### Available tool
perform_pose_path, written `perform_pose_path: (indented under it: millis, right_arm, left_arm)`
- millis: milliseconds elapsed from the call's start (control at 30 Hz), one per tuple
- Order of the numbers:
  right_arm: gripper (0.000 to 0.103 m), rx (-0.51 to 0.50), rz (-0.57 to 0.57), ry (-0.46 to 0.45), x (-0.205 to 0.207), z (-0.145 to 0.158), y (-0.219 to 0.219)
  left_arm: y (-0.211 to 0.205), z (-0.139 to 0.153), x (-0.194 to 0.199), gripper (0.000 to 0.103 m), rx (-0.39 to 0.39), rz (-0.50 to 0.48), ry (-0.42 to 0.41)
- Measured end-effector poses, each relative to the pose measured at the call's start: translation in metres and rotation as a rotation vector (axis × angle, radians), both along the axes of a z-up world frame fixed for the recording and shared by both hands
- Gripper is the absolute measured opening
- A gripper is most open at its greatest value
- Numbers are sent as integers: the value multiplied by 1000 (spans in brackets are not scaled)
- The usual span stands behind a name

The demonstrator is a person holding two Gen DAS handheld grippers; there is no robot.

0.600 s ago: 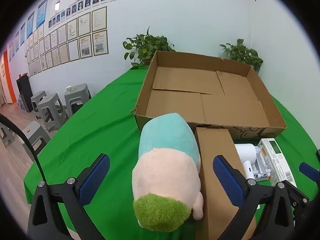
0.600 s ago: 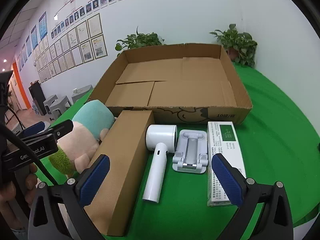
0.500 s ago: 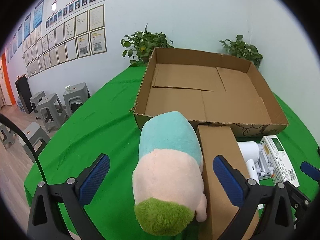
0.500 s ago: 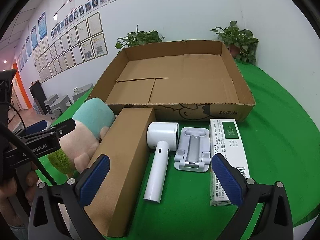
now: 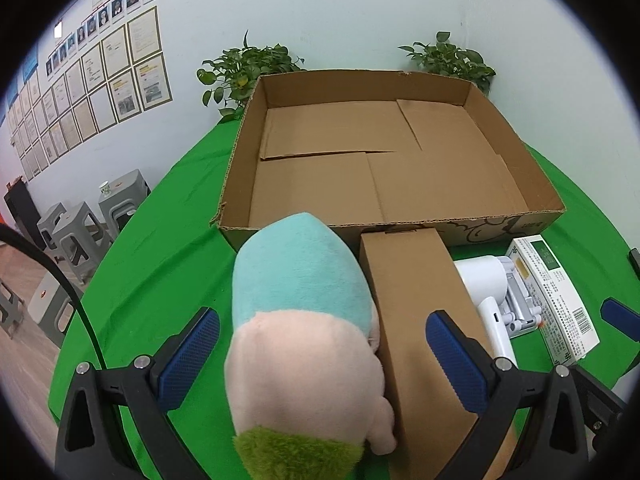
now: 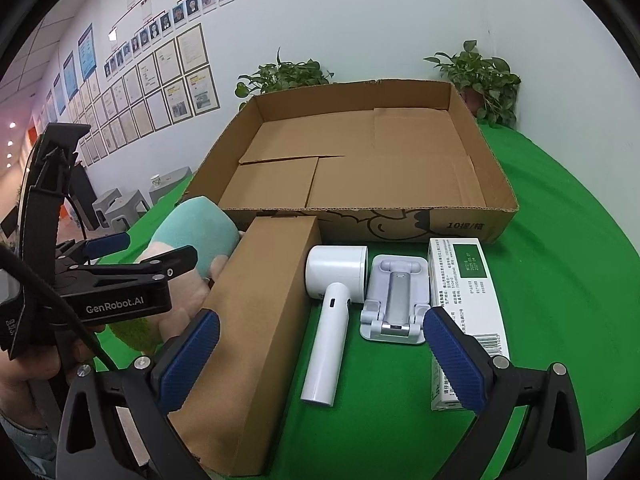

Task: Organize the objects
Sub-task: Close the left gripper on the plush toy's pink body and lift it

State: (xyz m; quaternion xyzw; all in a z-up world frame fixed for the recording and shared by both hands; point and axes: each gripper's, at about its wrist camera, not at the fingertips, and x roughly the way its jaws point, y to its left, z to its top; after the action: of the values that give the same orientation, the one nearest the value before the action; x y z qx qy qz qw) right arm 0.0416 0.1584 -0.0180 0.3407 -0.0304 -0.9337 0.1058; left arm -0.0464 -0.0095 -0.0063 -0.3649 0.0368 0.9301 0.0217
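Note:
A teal, pink and green plush toy (image 5: 300, 320) lies on the green table, touching a long brown carton (image 5: 420, 312). My left gripper (image 5: 320, 356) is open, its fingers on either side of the plush, not touching it. My right gripper (image 6: 320, 356) is open above a white hair dryer (image 6: 332, 312), with the brown carton (image 6: 256, 320) at its left finger. A grey phone stand (image 6: 394, 300) and a white-green box (image 6: 464, 304) lie to the right. The left gripper (image 6: 120, 256) also shows in the right wrist view. A large open cardboard tray (image 5: 376, 160) stands behind, empty.
The round green table (image 6: 560, 260) drops off at its left and right edges. Two potted plants (image 5: 248, 72) stand against the wall behind the tray. Grey stools (image 5: 76, 224) stand on the floor at the left.
My left gripper has moved forward and down, so the plush lies further between its fingers. My right gripper has edged slightly forward toward the hair dryer. No object has moved.

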Motion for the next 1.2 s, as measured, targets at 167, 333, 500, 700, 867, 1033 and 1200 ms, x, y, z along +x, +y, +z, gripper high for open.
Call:
perform_pose_path:
  millis: [167,333,500,700,867,1033,1200]
  right_arm:
    - [103,-11,26,0,-4,2,10]
    - [103,-37,76,-5,-10,5,20]
    - [103,-54,125,-16,-21,10,22]
    - [103,-52,161,-35,-30,7,13]
    - [103,-48,161,-29,-31,7,-3]
    - [103,-27,113,-23,-36,10,-15]
    - [103,4,101,-24,-42,13,-28]
  left_arm:
    - [10,3,6,103,-8,44,-14]
    - [18,12,17,103,-18,117,-22]
    - [15,18,26,103,-35,176,-37]
    - [0,16,35,103,-2,234,-49]
    - [-12,13,31,103,8,191,-67]
    - [-27,10,21,103,51,124,-71]
    - [-40,8,18,103,92,89,-67]
